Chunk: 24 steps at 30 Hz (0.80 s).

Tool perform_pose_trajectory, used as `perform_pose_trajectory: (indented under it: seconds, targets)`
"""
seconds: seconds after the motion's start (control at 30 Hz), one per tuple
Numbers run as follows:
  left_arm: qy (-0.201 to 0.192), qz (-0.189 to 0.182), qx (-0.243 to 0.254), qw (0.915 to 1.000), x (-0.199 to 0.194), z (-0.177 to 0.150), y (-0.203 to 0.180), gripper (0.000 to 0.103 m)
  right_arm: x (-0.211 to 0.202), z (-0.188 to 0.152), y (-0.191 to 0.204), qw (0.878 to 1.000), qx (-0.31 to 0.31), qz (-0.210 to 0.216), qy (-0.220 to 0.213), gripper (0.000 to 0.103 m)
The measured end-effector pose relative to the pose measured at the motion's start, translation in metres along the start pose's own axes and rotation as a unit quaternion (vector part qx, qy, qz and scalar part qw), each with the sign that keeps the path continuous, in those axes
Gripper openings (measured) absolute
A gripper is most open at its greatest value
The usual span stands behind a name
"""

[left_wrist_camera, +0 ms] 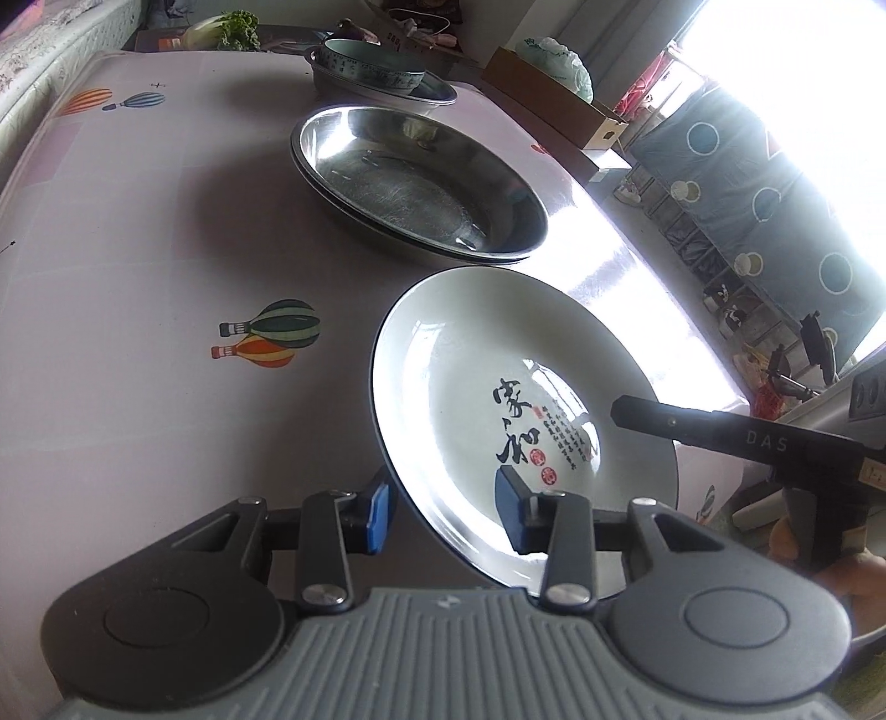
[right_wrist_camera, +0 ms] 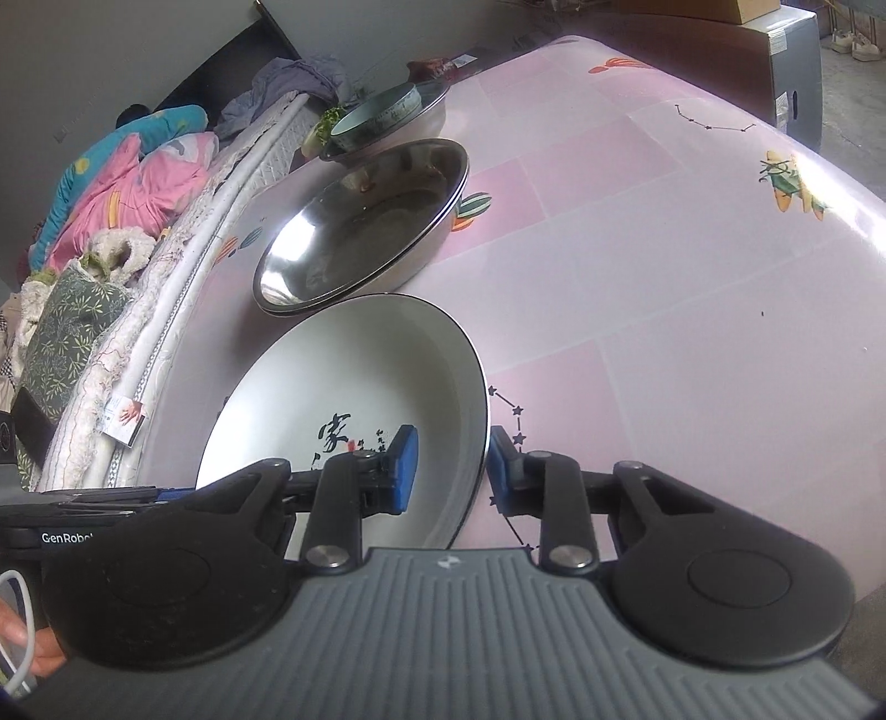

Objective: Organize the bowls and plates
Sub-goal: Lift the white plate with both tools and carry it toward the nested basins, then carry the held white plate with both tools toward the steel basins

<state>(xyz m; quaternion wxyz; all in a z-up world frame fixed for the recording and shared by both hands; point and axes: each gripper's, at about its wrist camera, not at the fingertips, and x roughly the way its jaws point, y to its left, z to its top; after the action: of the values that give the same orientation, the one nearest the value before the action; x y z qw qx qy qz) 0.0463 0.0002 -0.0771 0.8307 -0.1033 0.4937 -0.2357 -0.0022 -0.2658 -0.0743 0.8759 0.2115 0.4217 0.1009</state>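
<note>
Pink tablecloth (left_wrist_camera: pixel 138 232) with hot-air balloon prints and star-line doodles, covering the whole table. Stacked stainless steel plates (left_wrist_camera: pixel 421 183), empty and shiny, sitting right beyond the white plate, very near its far rim, straight in the path forward. Farther back, a blue-patterned ceramic bowl (left_wrist_camera: pixel 371 63) nested inside another steel dish (left_wrist_camera: pixel 437 91); can't tell what's in the bowl, if anything. Leafy greens (left_wrist_camera: pixel 232 27) at the far table edge. Cardboard box (left_wrist_camera: pixel 559 94) with a green-white plastic bag (left_wrist_camera: pixel 559 58) in it off the table's side, plus a dark curtain with circles (left_wrist_camera: pixel 775 183) against a blown-out window. From the right wrist view, piled-up bedding (right_wrist_camera: pixel 133 183) and a mattress edge (right_wrist_camera: pixel 183 288) hugging the table's other side.

White ceramic plate (left_wrist_camera: pixel 476 354) with black calligraphy and red seals, dark rim, empty, tilted, and gripped from two sides. Can't tell whether its low edge touches the cloth. Left gripper (left_wrist_camera: pixel 448 509) pinching the near rim, one blue pad under, one on the plate's face. Right gripper (right_wrist_camera: pixel 451 465) straddling the opposite rim, one pad inside the plate, one outside; looks clamped on it too. One black finger of the right gripper poking over the plate in the left wrist view.
</note>
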Motion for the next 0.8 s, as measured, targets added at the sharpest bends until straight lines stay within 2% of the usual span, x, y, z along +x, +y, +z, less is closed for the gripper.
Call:
perform_pose_trajectory:
  seconds: [0.13,0.3,0.43,0.6,0.7,0.8]
  targets:
    - [-0.013,0.013,0.013,0.9997,0.0,-0.002,-0.004,0.037,-0.002,-0.004,-0.001,0.999,-0.026,-0.02,-0.011,0.021]
    - [-0.035,0.063,0.064,0.9954,0.005,-0.003,-0.017,0.032,0.002,-0.007,0.002,0.999,-0.036,-0.018,-0.014,0.02]
    - [-0.055,0.093,0.096,0.9895,0.008,-0.011,-0.029,0.039,0.005,-0.009,0.008,0.999,-0.045,-0.017,-0.014,0.019]
    - [-0.076,0.103,0.082,0.9884,0.006,-0.017,-0.032,0.04,0.006,-0.01,0.009,0.998,-0.049,-0.019,-0.019,0.019]
    - [-0.085,0.113,0.072,0.9873,0.004,-0.019,-0.032,0.035,0.006,-0.01,0.009,0.998,-0.049,-0.02,-0.02,0.019]
    - [-0.08,0.104,0.059,0.9896,0.002,-0.019,-0.03,0.033,0.005,-0.01,0.009,0.999,-0.047,-0.021,-0.019,0.019]
